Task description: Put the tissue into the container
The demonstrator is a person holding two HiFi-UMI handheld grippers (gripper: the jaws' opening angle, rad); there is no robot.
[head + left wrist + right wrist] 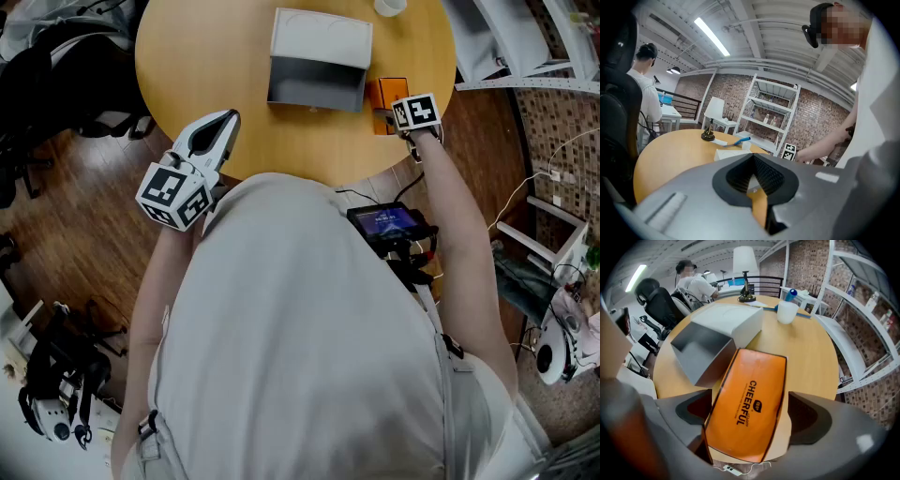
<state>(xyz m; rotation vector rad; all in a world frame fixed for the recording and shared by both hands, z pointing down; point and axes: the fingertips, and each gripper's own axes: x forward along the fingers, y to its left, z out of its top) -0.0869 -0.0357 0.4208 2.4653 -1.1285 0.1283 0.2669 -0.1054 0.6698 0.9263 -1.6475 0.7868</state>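
Two tools are in play. The right tool (750, 414) stands with its jaws at full spread, straddling the orange tissue pack (747, 406). Bare worktop (806, 348) shows between the pack and the right-hand pad, so no grip is made yet. The left tool (753, 164) is closed on nothing and held low at the near left rim, well apart from the work. The pack lies flat near the worktop's near edge, just beside the open mouth of the white-and-grey container (712, 345). A white cup (787, 311) stands farther back. Hazards, as judged from this position:

- The pack nearly fills the jaw span, so an off-centre closure would let one pad land first and skid the pack toward the edge.
- The soft pack may buckle under a hard squeeze.
- A tilted carry could catch the container's front lip.

Legible marking: "CHEERFUL" in black capitals along the pack. The small emblem beside it is too fine to read.
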